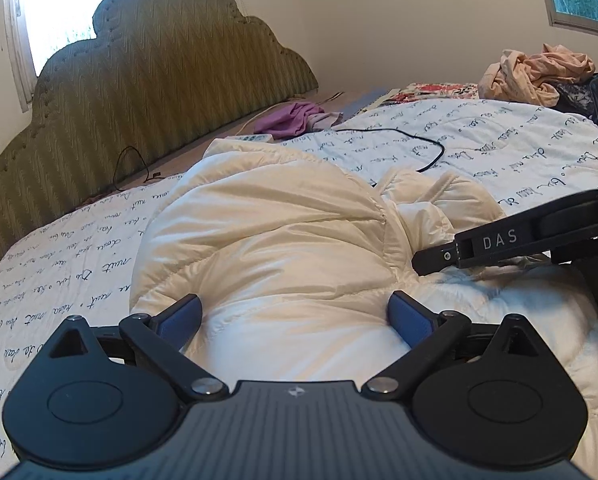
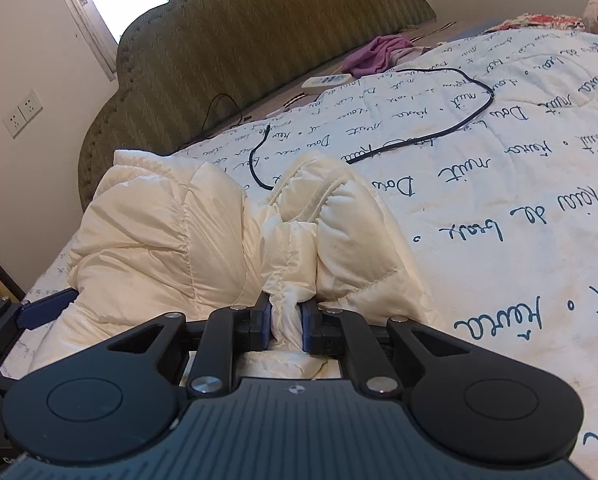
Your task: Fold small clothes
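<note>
Bed with script-printed quilt, bearing a cream puffer jacket at lower centre, black cable above, purple garment and white remote near the headboard.

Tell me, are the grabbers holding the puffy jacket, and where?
The right gripper pinches a bunched fold of the white jacket near its edge. The left gripper is wide open, holding nothing.

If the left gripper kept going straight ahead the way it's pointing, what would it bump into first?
Most likely the puffy white jacket. The left gripper is open with the jacket bulging right in front of its fingers, though exact depth is hard to judge.
</note>
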{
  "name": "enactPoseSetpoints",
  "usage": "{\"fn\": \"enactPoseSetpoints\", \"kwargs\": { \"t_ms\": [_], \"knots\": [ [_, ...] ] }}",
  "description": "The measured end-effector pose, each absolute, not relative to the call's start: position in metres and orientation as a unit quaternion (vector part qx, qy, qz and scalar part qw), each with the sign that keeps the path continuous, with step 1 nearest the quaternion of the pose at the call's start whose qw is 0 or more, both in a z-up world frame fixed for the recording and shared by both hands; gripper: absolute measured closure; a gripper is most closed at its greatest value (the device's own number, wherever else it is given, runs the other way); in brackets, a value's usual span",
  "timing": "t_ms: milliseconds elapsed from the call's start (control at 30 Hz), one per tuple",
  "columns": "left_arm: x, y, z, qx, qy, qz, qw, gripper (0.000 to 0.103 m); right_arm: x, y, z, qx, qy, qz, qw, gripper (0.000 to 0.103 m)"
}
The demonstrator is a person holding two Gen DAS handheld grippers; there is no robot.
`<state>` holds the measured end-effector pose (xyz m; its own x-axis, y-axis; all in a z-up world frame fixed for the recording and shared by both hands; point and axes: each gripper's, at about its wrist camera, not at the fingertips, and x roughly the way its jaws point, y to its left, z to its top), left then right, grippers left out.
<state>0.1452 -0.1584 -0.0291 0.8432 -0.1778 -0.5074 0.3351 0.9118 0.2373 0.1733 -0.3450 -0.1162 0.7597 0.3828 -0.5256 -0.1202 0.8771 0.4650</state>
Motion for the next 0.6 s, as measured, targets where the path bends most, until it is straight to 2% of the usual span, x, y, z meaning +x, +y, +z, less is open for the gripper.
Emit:
{"fn": "enactPoseSetpoints", "kwargs": {
  "t_ms": [67,133,167,200,233,267,367,433,500,600],
  "knots": [
    [0.142,-0.154,-0.028,0.156,0.238,-0.144,0.948,0.003,0.171,-0.345,-0.111,0.21,0.321,0.135,0.914,0.079],
    [0.14,-0.147,-0.024,0.146,0.235,-0.152,0.949,0.002,0.164,-0.34,-0.101,0.192,0.321,0.127,0.919,0.068],
    [0.138,-0.143,-0.021,0.138,0.235,-0.155,0.95,0.002,0.159,-0.337,-0.095,0.18,0.317,0.126,0.922,0.055],
    [0.136,-0.139,-0.017,0.131,0.235,-0.156,0.95,0.002,0.153,-0.332,-0.089,0.166,0.312,0.127,0.927,0.035],
    [0.133,-0.134,-0.013,0.121,0.234,-0.156,0.952,0.002,0.146,-0.328,-0.082,0.147,0.305,0.124,0.933,0.026],
    [0.129,-0.128,-0.007,0.112,0.228,-0.155,0.955,0.002,0.139,-0.323,-0.076,0.124,0.295,0.119,0.94,0.012],
    [0.114,-0.108,0.008,0.097,0.198,-0.142,0.965,0.002,0.117,-0.31,-0.061,0.026,0.269,0.095,0.958,0.008],
    [0.109,-0.093,0.014,0.082,0.189,-0.138,0.969,0.002,0.109,-0.313,-0.06,-0.011,0.265,0.081,0.961,0.0],
    [0.112,-0.074,0.015,0.054,0.207,-0.141,0.967,0.002,0.109,-0.325,-0.065,-0.006,0.286,0.078,0.955,0.0],
    [0.13,-0.042,0.004,-0.027,0.276,-0.17,0.946,0.002,0.115,-0.355,-0.078,0.082,0.325,0.103,0.937,0.0]
  ]
}}
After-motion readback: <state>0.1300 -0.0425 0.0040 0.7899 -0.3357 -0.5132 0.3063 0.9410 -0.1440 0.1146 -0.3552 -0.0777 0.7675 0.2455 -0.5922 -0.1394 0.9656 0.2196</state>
